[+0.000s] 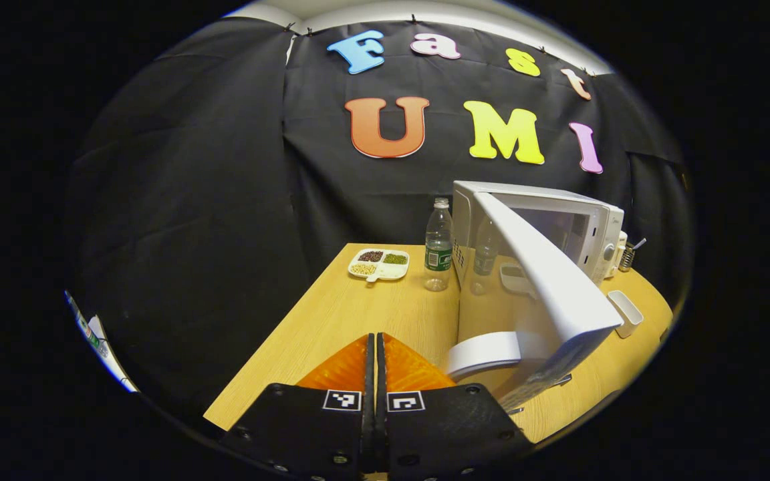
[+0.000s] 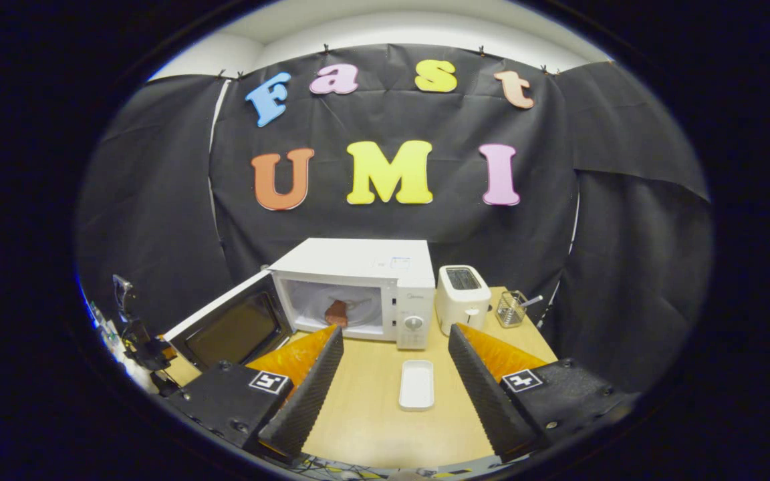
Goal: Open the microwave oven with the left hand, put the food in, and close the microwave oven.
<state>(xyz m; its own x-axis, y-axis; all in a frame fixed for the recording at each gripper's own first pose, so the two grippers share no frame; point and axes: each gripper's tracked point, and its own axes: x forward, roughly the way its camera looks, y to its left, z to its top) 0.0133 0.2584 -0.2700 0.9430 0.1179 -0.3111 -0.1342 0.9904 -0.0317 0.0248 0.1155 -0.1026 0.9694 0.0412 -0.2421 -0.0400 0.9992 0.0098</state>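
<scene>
The white microwave (image 2: 371,264) stands at the back of the wooden table (image 2: 371,414), its door (image 2: 231,327) swung wide open to the left. A reddish-brown piece of food (image 2: 336,312) lies inside on the turntable. My right gripper (image 2: 395,332) is open, fingers spread wide, empty, in front of the oven and above the table. In the left gripper view, the open door (image 1: 545,287) juts toward me with its white handle (image 1: 485,354) just right of my fingers. My left gripper (image 1: 375,337) is shut on nothing, beside that handle.
An empty white tray (image 2: 417,384) lies on the table before the microwave, also seen as tray (image 1: 625,312). A white toaster (image 2: 463,297) and wire basket (image 2: 510,308) stand right of the oven. A water bottle (image 1: 438,254) and a divided dish of grains (image 1: 378,264) sit left of it.
</scene>
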